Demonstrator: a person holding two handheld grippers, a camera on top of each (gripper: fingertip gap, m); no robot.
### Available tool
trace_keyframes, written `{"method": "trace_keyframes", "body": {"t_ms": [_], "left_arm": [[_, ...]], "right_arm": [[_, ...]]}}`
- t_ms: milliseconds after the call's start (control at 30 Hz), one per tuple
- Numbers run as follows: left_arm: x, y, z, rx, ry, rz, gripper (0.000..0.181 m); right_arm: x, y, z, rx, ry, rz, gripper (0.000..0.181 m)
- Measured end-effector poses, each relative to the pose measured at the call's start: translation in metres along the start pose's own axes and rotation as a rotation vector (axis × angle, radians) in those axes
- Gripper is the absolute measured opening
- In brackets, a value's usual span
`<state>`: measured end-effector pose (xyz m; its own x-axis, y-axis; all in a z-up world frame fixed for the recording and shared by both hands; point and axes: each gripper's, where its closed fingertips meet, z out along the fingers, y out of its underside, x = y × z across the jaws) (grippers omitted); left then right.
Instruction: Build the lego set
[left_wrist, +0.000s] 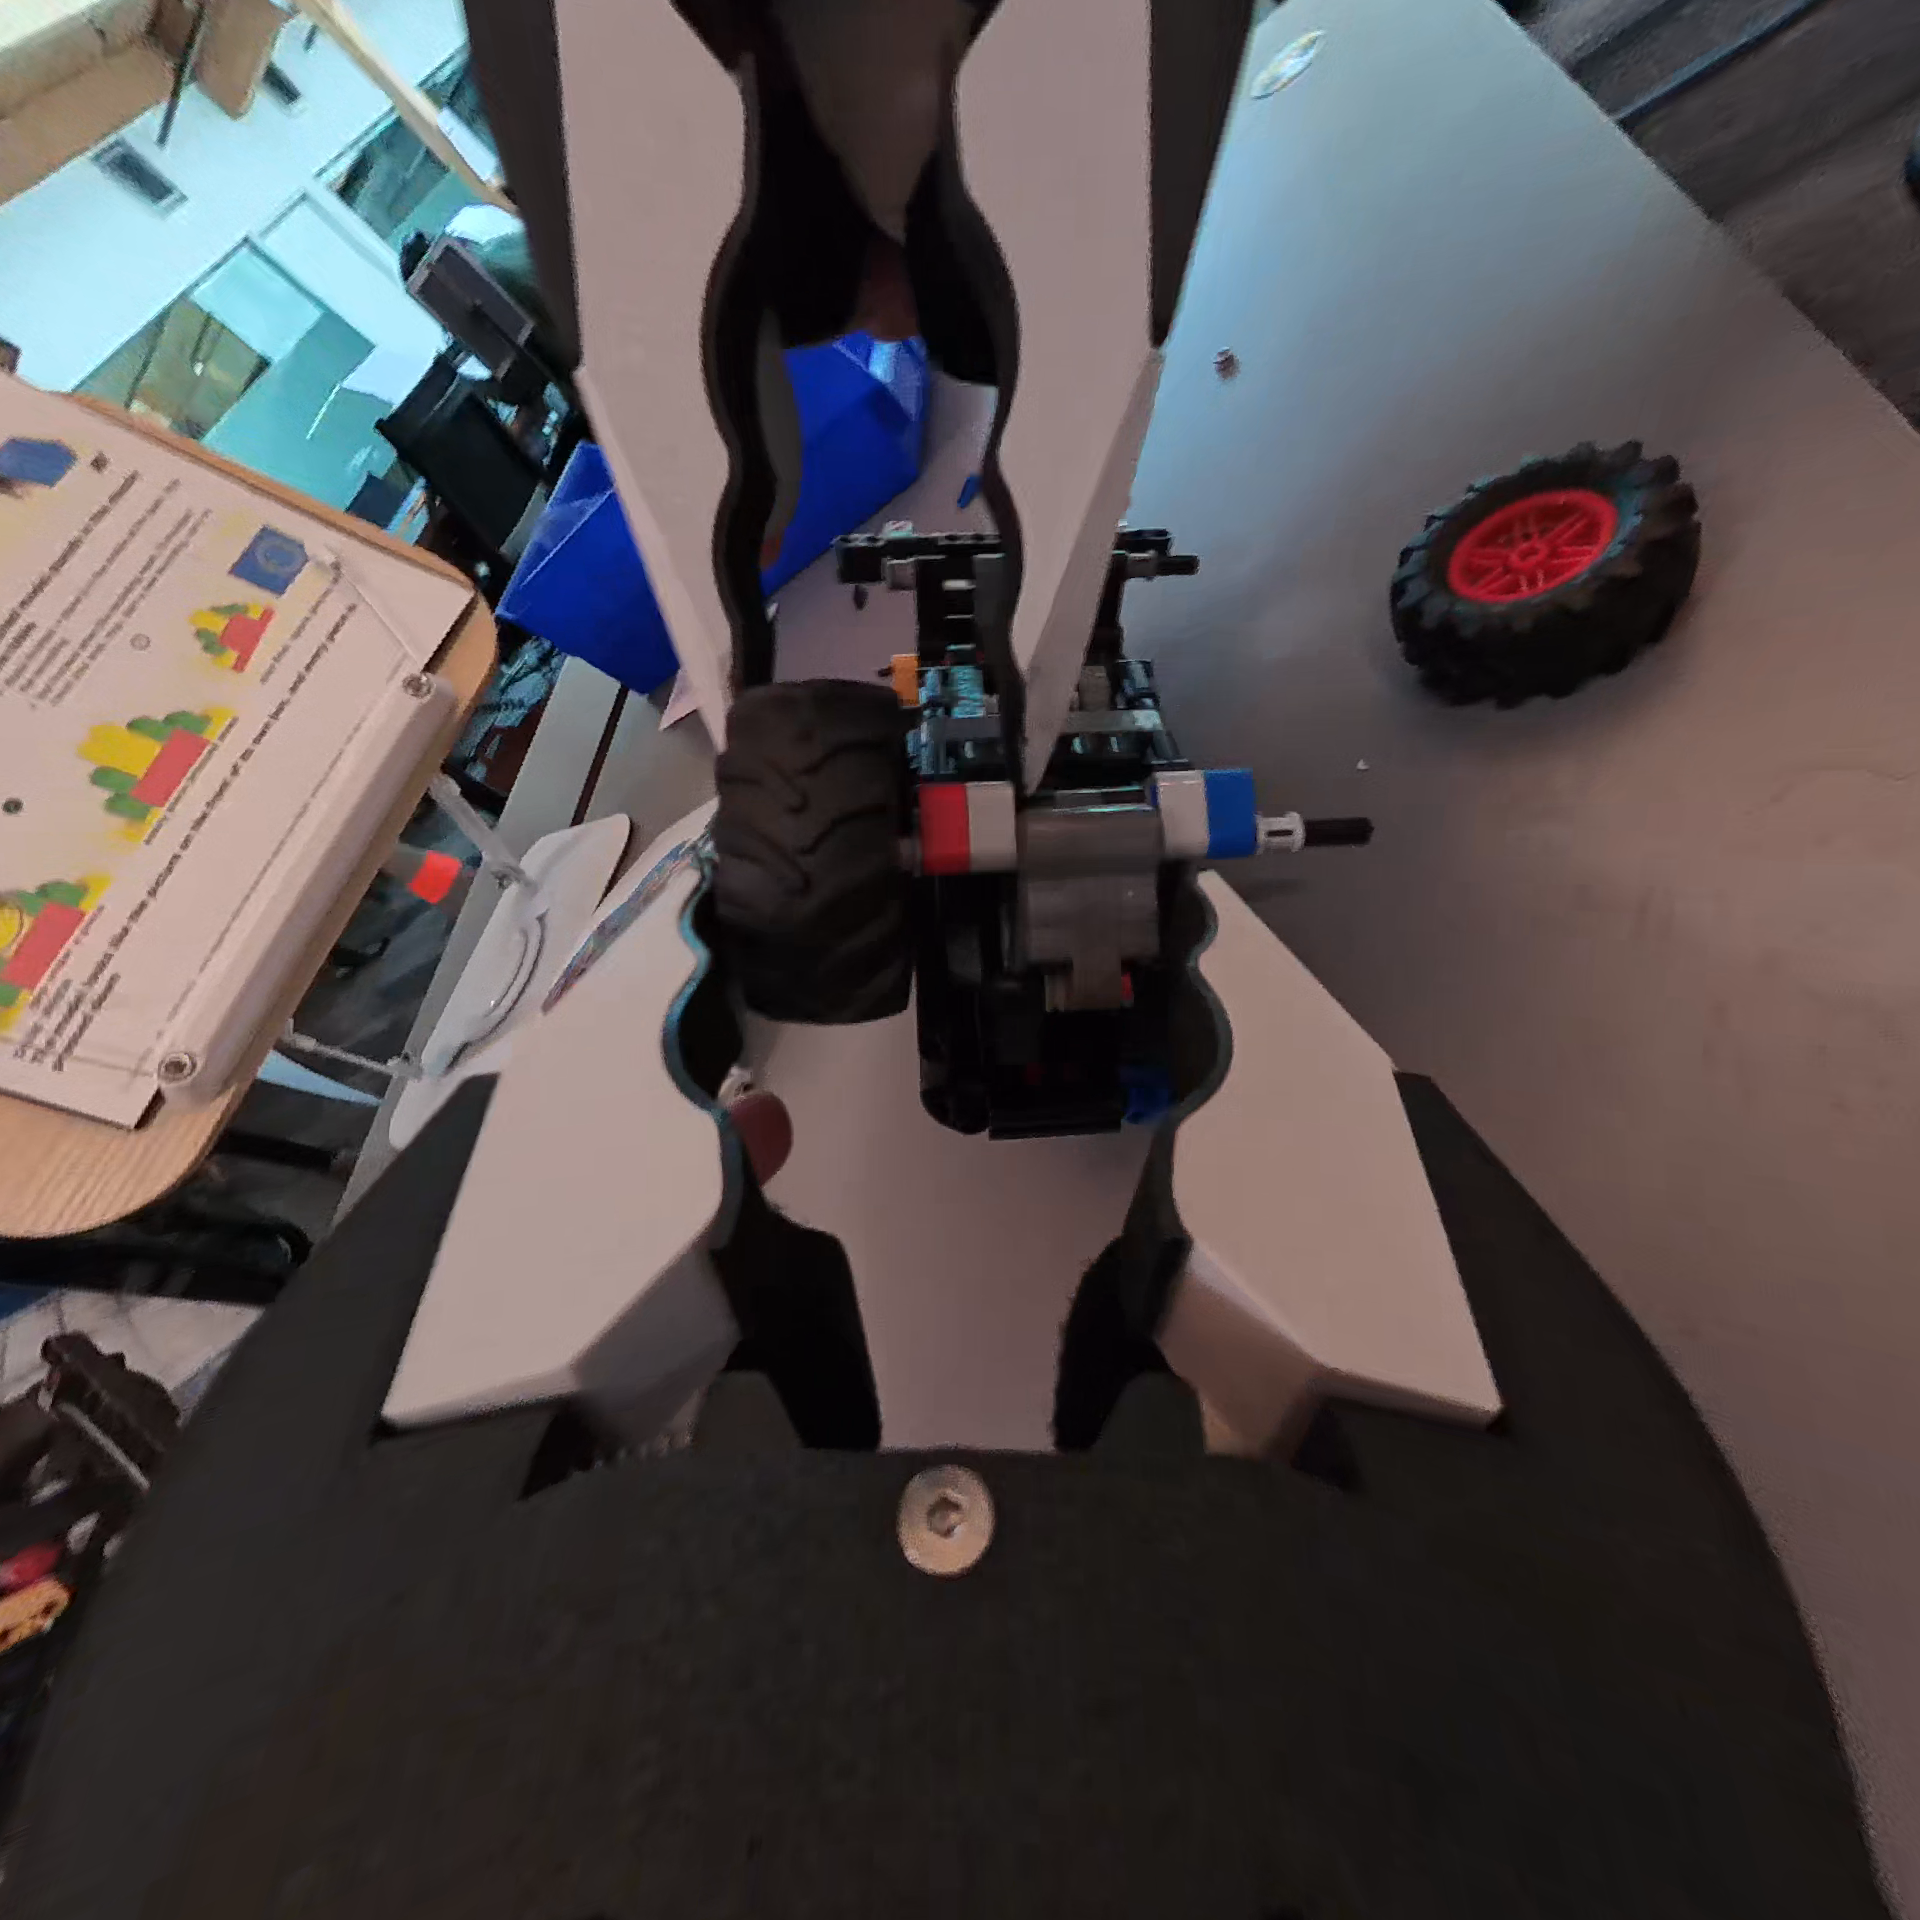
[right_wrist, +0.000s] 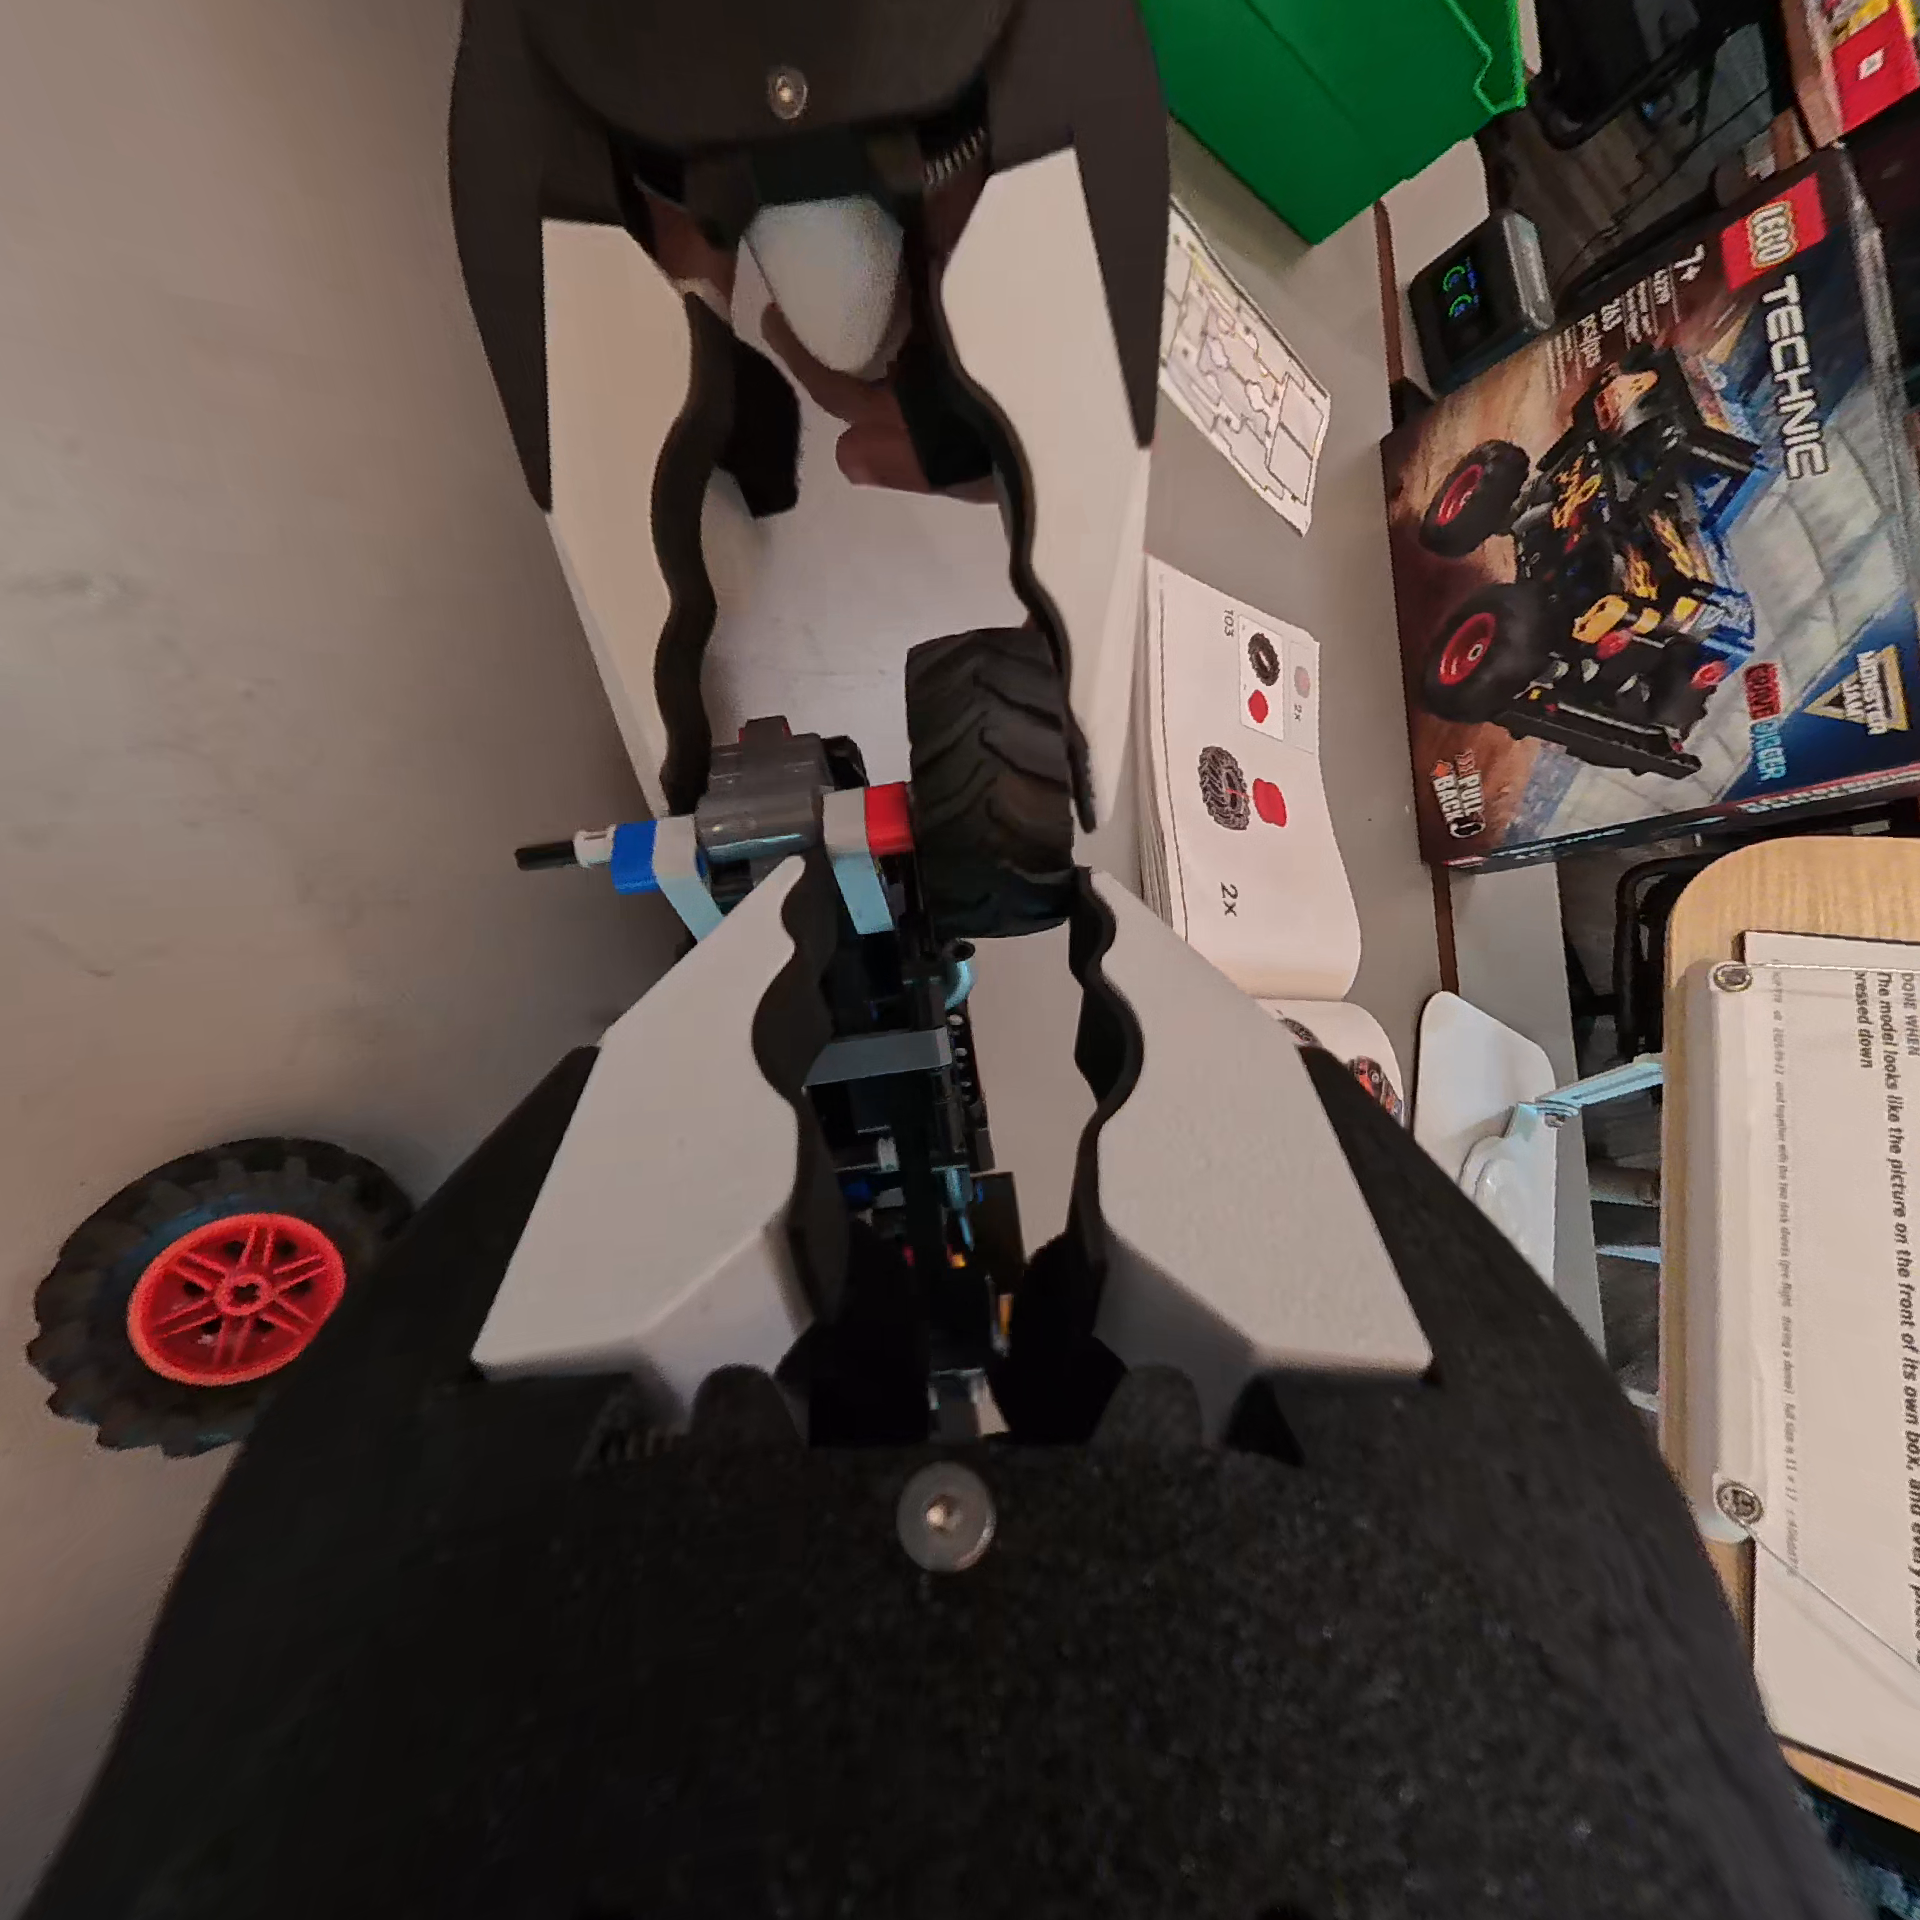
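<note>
A black lego chassis (left_wrist: 1049, 997) with a grey block and red, white and blue axle pieces lies between both grippers. One black tyre (left_wrist: 810, 852) is mounted on it; the opposite axle end (left_wrist: 1320, 829) is bare. My left gripper (left_wrist: 948, 914) is shut across the mounted tyre and the chassis. My right gripper (right_wrist: 935, 878) faces it from the other end. Its jaws straddle the chassis (right_wrist: 904, 1122) and one finger (right_wrist: 800, 935) touches it, with a gap on the other side. A loose tyre with a red hub (left_wrist: 1548, 571) lies on the grey table, also in the right wrist view (right_wrist: 218, 1288).
An open instruction booklet (right_wrist: 1247, 779), a printed sheet (right_wrist: 1236, 364) and the lego box (right_wrist: 1662, 520) lie beside the work spot. A green bin (right_wrist: 1330, 94) and a blue bin (left_wrist: 831, 436) stand at the table's edges. A mounted sign board (left_wrist: 187, 727) stands on a wooden surface nearby.
</note>
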<state>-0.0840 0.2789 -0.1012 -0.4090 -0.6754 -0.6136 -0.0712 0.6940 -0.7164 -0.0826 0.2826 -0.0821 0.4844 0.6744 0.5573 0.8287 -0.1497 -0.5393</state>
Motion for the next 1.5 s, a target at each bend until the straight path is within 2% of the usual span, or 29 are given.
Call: {"method": "trace_keyframes", "body": {"t_ms": [33, 233, 433, 867, 933, 967, 1033, 1133, 1200, 1367, 1500], "left_arm": [[0.001, 0.0, 0.002, 0.004, -0.012, 0.027, 0.079], [-0.001, 0.007, 0.007, -0.027, -0.062, 0.101, 0.074], [-0.005, 0.01, 0.005, -0.043, -0.038, 0.051, 0.074], [-0.01, 0.016, 0.005, -0.049, 0.038, -0.089, 0.073], [-0.01, 0.016, 0.006, -0.053, 0.04, -0.099, 0.078], [-0.011, 0.015, 0.007, -0.056, 0.032, -0.1, 0.073], [-0.013, 0.014, 0.008, -0.058, -0.006, -0.092, 0.074], [-0.023, 0.017, 0.006, -0.049, -0.17, -0.008, 0.08], [-0.025, 0.018, 0.004, -0.044, -0.226, 0.021, 0.079], [-0.029, 0.023, 0.005, -0.042, -0.195, -0.041, 0.076], [-0.029, 0.023, 0.007, -0.038, -0.169, -0.063, 0.076]], "right_arm": [[-0.001, 0.001, 0.0, -0.009, -0.001, -0.008, 0.045], [0.0, 0.004, 0.005, -0.063, 0.042, -0.176, 0.046], [0.005, 0.004, 0.009, -0.102, -0.003, -0.189, 0.043], [0.012, 0.004, 0.016, -0.075, -0.102, -0.074, 0.041], [0.013, 0.005, 0.016, -0.073, -0.117, -0.049, 0.041], [0.013, 0.006, 0.015, -0.065, -0.123, -0.036, 0.042], [0.014, 0.008, 0.015, -0.052, -0.162, 0.029, 0.044], [0.019, 0.013, 0.017, -0.046, -0.161, 0.076, 0.045], [0.019, 0.012, 0.019, -0.024, -0.154, 0.092, 0.045], [0.024, 0.013, 0.02, -0.04, -0.1, 0.039, 0.043], [0.025, 0.015, 0.02, -0.043, -0.121, 0.064, 0.042]]}}
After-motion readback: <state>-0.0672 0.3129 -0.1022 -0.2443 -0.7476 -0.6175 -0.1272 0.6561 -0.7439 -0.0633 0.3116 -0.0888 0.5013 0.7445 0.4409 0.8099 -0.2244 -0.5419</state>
